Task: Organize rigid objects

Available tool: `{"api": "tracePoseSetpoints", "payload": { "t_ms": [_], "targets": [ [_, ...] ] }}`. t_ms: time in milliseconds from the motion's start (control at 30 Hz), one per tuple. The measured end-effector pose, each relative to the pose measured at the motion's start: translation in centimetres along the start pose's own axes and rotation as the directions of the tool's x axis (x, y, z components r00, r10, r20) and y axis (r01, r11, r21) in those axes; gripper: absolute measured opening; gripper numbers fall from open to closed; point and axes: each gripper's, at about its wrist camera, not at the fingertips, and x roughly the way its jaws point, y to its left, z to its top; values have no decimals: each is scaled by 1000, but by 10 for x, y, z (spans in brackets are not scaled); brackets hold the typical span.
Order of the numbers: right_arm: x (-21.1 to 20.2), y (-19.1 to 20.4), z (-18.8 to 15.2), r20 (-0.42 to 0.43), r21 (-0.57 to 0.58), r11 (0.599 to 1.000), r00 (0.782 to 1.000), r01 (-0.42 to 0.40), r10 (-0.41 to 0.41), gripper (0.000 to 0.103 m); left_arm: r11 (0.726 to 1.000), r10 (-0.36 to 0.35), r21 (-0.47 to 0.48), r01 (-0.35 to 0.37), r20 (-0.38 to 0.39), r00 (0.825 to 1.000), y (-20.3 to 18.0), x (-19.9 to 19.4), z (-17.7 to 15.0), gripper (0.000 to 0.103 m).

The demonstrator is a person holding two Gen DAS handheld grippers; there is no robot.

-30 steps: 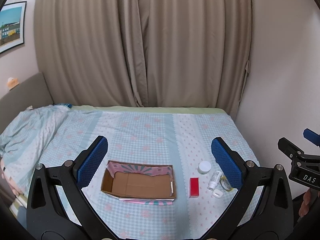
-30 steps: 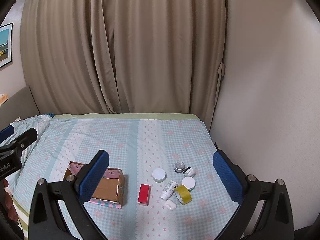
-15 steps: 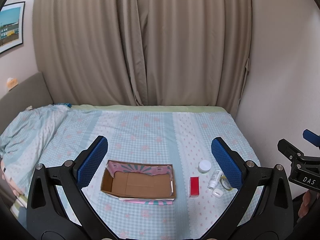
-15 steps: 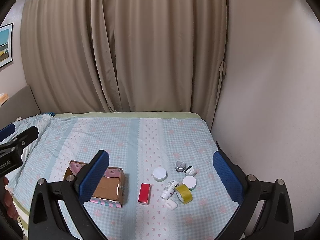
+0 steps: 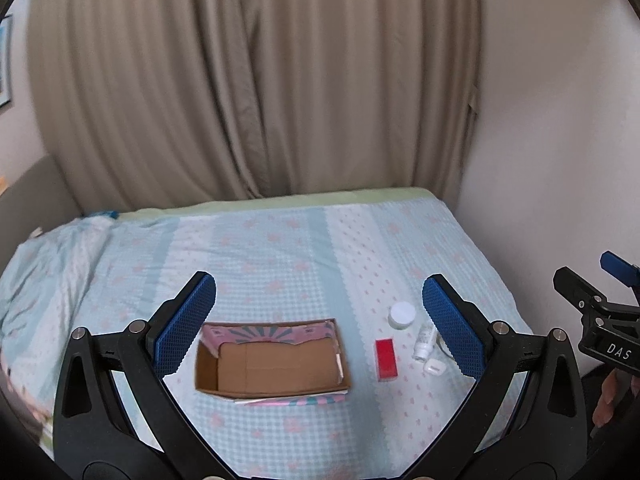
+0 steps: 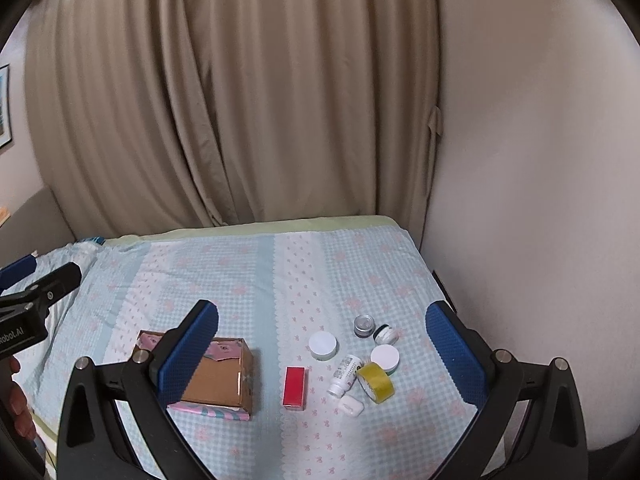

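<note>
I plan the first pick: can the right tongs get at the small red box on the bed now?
Probably yes. The right tongs hang open above the bed, the small red rectangular box lies alone, apart from the open cardboard box.

The left gripper point(image 5: 319, 322) hangs in the air with its blue-padded fingers point(image 5: 185, 322) spread wide and nothing between them. The right gripper point(image 6: 322, 354) is level with it, jaws equally wide and bare. Each shows at the edge of the other's view, held by a partly visible hand point(image 5: 614, 396).
</note>
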Motion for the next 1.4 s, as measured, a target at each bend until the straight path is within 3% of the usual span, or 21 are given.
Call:
{"api": "tracePoseSetpoints", "payload": {
  "t_ms": [200,467,600,767,900,1133,1267,1400],
  "targets": [
    [25,-16,-17,-70,103,991,994,85,-78,103,986,-142,73,147,-71,987,-18,60,5,103],
    [91,-58,-61,-201,199,959,966,204,-164,103,953,-239,134,273,-226,944,-67,178,-12,103],
    [133,-78,-84,-256,176,956,949,234,-185,103,936,-251,157,316,-332,909,-96,250,-35,103],
    [194,-96,-118,-349,124,969,924,212,-158,103,917,-235,182,354,-471,850,-128,339,-75,103],
    [244,-107,-145,-425,80,978,894,193,-142,103,900,-196,214,381,-580,790,-156,408,-114,103],
    [330,-115,-188,-568,-37,991,813,129,-127,103,870,-125,280,407,-672,730,-192,497,-164,103],
    [362,-114,-205,-627,-102,992,770,67,-117,102,861,-111,271,430,-725,680,-203,527,-178,103],
    [389,-107,-221,-704,-176,984,698,6,-131,85,858,-89,282,429,-742,665,-211,550,-185,103]
  ]
}}
